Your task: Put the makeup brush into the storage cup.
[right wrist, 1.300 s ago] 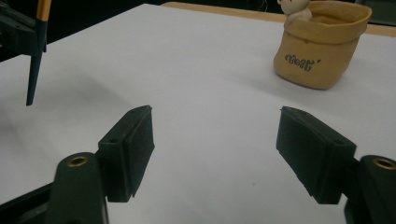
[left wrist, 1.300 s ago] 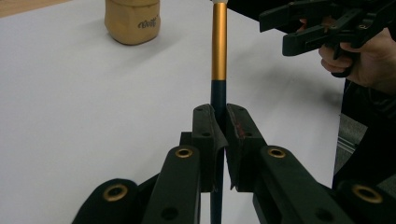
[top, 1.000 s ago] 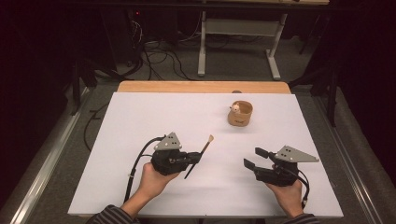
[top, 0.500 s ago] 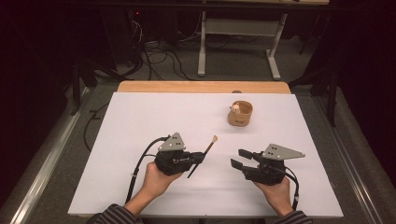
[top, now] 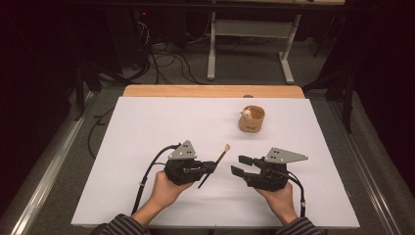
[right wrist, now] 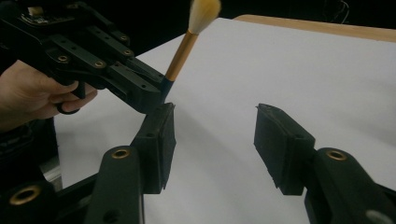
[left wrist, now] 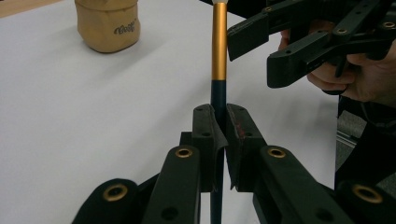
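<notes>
Brush (top: 219, 160), pinched by its dark handle in the left gripper (top: 211, 167) above the white table (top: 147, 127), now has the right gripper (top: 241, 165) closer, jaws apart, while the tan cup (top: 251, 120) behind holds something pale.

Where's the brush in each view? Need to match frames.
High view: brush at centre, clamped in the left gripper, tip toward the cup.
Left gripper view: upright at centre, between the jaws.
Right gripper view: top left, slanting up.
Shared landmark: the white table.
</notes>
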Demonstrator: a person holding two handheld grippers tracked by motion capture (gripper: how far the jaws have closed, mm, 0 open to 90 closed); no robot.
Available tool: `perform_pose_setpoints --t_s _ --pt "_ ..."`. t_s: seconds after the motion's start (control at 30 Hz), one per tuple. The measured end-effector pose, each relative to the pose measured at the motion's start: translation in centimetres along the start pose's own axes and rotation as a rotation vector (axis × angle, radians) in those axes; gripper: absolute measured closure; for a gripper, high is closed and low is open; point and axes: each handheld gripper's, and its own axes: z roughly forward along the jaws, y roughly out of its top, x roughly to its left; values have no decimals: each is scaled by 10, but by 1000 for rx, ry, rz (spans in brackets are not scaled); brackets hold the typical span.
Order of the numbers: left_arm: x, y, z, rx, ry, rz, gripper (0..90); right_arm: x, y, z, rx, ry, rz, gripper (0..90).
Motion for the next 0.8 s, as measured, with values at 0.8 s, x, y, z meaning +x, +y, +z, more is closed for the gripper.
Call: perform_pose_setpoints --t_s 0.8 --pt "-3 -1 7 12 -13 47 831 4 9 14 1 90 13 584"
